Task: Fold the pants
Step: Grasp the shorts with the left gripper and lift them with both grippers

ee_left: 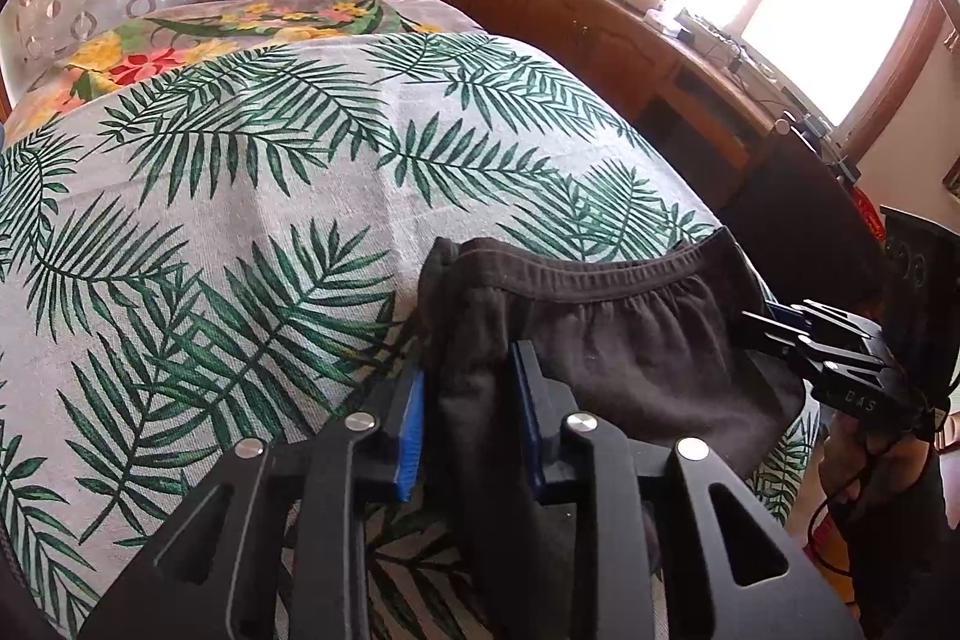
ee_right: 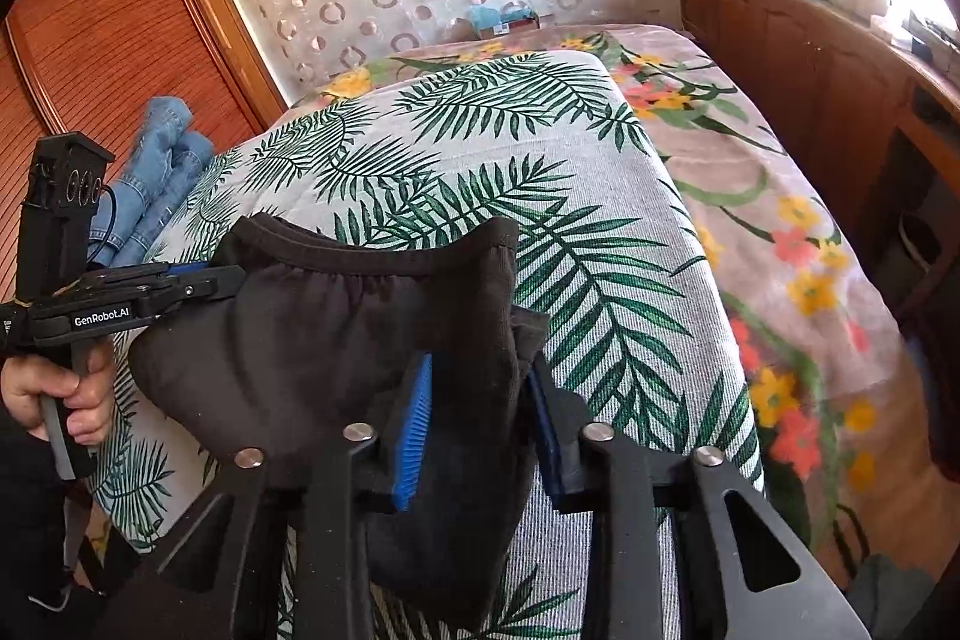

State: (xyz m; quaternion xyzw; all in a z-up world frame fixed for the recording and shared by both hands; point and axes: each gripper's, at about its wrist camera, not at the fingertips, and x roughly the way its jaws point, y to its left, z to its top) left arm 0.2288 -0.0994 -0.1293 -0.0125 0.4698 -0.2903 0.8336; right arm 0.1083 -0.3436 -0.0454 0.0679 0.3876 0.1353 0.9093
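The black pants (ee_left: 624,340) hang by their elastic waistband between my two grippers, above the near end of the bed. My left gripper (ee_left: 471,382) is shut on the waistband's left corner, cloth bunched between its blue pads. It also shows at the left in the right wrist view (ee_right: 231,280). My right gripper (ee_right: 480,388) is shut on the waistband's right corner of the pants (ee_right: 336,328). It shows at the right in the left wrist view (ee_left: 750,325). The legs hang down out of sight.
The bed carries a palm-leaf cover (ee_left: 252,196) over a floral blanket (ee_right: 792,232). Folded blue jeans (ee_right: 156,178) lie at the bed's far left. A cluttered wooden cabinet (ee_left: 600,34) runs along the right under the window. A wooden wardrobe (ee_right: 108,34) stands left.
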